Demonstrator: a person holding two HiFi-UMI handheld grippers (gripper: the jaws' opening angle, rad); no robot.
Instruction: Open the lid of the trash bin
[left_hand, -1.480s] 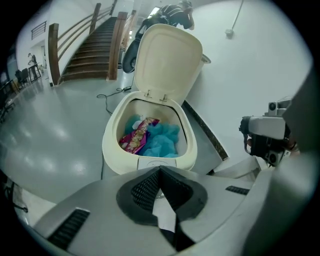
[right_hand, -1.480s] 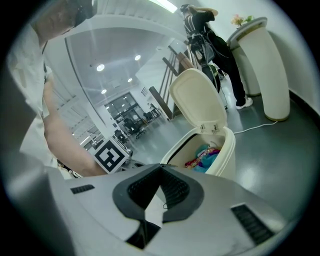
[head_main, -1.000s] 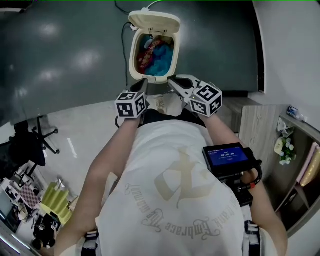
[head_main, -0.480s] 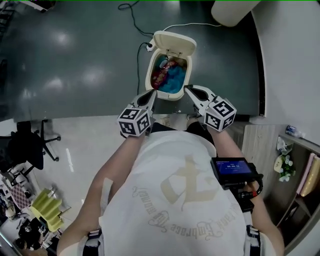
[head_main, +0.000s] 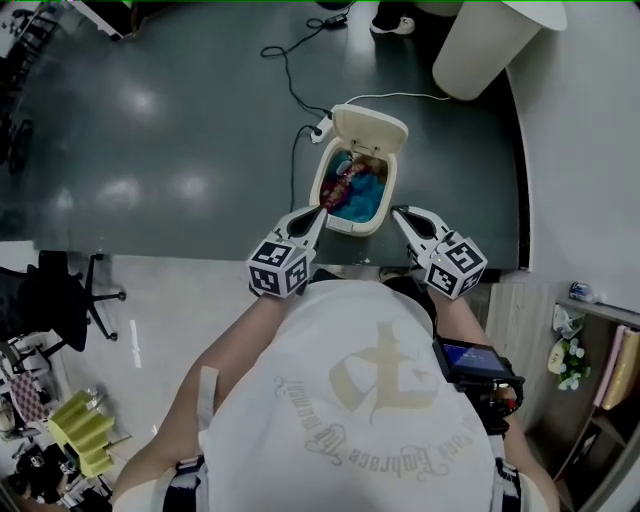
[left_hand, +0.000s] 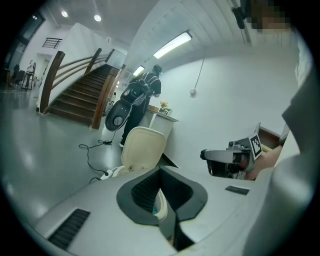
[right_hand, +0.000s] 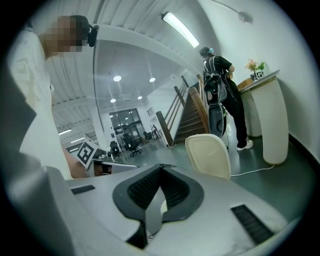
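Looking down in the head view, you see the trash bin (head_main: 352, 205) on the dark floor at upper centre, its lid (head_main: 370, 128) already tipped up at the far rim, with blue and red contents showing inside. Your left claw (head_main: 321, 209) points at the bin's near left edge, its tip over or touching the rim; I cannot tell which. Your right claw (head_main: 399, 213) sits just beside the bin's near right corner, apart from it. Both look narrowed to a single point. A white cable (head_main: 300, 60) trails across the floor from the upper middle of the frame to a power strip (head_main: 322, 128) by the bin, and a tall cream cylinder (head_main: 488, 42) stands at upper right.

In the left gripper view, the left claw (left_hand: 161, 170) has its jaws pressed together at the tips with nothing held; the raised lid (left_hand: 143, 149) stands just beyond them at centre, and the right claw (left_hand: 207, 155) shows at mid right. A staircase (left_hand: 75, 97) rises at upper left.

In the right gripper view, the right claw (right_hand: 160, 170) is likewise closed and empty, with the lid (right_hand: 209, 155) upright right of centre and a standing person (right_hand: 222, 85) at upper right.
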